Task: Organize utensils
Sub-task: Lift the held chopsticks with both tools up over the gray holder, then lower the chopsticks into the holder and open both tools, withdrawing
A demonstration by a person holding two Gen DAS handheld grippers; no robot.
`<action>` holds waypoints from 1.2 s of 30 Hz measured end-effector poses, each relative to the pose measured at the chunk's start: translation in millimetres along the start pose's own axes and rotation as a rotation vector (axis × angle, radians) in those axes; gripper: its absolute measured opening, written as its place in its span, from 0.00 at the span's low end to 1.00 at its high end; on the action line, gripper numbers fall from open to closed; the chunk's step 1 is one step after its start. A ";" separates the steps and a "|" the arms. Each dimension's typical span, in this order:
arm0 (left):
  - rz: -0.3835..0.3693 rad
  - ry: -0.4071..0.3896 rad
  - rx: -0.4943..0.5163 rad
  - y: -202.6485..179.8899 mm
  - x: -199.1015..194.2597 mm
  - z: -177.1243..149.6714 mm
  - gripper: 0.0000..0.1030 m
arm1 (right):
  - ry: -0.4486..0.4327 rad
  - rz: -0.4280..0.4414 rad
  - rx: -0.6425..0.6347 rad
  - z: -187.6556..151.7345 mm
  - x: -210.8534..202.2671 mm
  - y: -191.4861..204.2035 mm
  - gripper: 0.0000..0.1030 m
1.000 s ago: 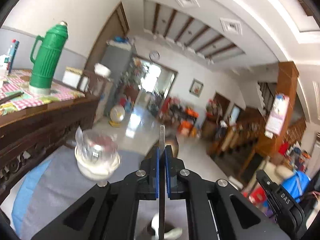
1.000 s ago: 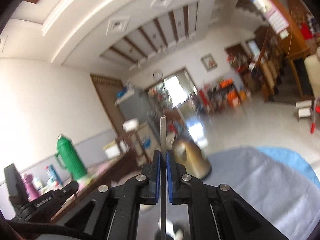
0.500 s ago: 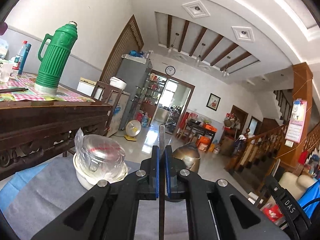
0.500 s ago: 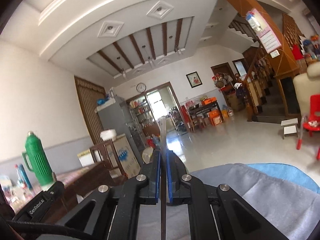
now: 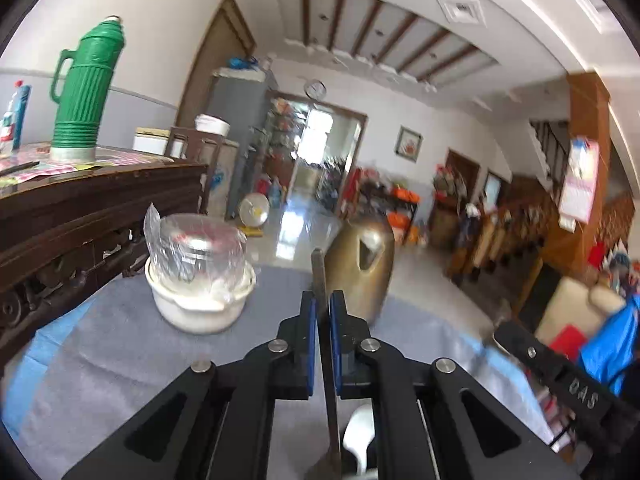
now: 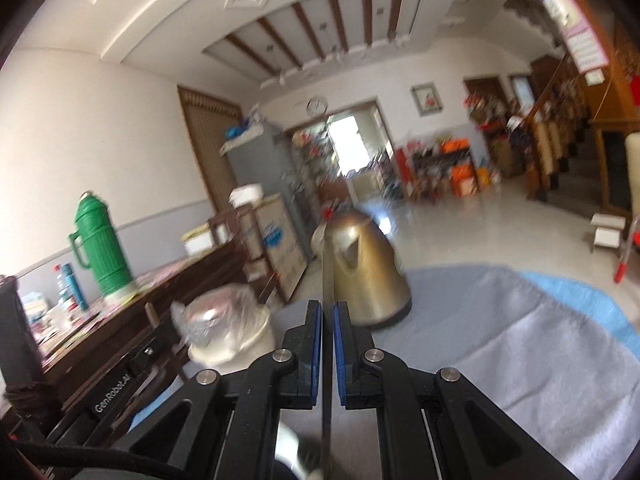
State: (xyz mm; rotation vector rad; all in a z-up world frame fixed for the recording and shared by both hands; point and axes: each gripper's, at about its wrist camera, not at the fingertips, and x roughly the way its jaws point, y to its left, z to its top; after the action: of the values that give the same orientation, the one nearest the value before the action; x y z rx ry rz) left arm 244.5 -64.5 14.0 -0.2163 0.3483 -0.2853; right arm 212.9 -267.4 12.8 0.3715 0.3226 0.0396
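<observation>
"GenRobot.AI" on left claw (image 6: 108, 394), seemingly "DAS" on right claw (image 5: 580, 390)

I see a white-walled hall with a beamed ceiling (image 5: 384, 36), a glossy tiled floor (image 6: 500, 232), a dark wooden sideboard (image 5: 96, 208), a wall clock (image 5: 315, 89) and a bright doorway (image 6: 348, 144).

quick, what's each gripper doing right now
left gripper: shut on a flat metal utensil handle
right gripper: shut on a thin metal utensil
</observation>
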 end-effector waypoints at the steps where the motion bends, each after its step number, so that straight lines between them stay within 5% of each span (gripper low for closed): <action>1: -0.009 0.021 0.007 -1.0 -4.6 -1.5 0.12 | 0.017 0.010 0.005 -0.3 -1.0 -2.5 0.07; 3: -0.017 0.059 0.026 1.6 -18.6 -4.3 0.45 | 0.080 0.041 0.029 -1.1 -5.1 -7.2 0.08; 4: -0.007 0.070 0.039 1.5 -24.6 -6.2 0.54 | 0.109 0.052 0.045 0.0 -7.2 -9.9 0.11; 9: 0.014 0.141 0.108 5.1 -66.7 -19.2 0.73 | 0.141 0.115 0.140 -6.0 -42.7 -24.6 0.22; 21: 0.145 0.359 0.183 -11.3 -131.2 -67.8 0.80 | 0.173 0.057 0.160 -54.1 -139.3 -41.6 0.22; 27: 0.154 0.353 0.245 -31.8 -165.0 -69.7 0.80 | 0.208 0.035 0.160 -65.4 -167.2 -45.6 0.22; 36: 0.186 0.243 0.327 -63.7 -231.5 -52.6 0.80 | 0.160 0.029 0.132 -60.4 -222.9 -31.2 0.23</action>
State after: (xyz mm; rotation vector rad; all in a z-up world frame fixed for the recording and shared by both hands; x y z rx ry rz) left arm 1.8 -60.7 52.4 0.1739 0.5519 -0.1807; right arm -18.3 -296.9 15.6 0.5056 0.4791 0.0768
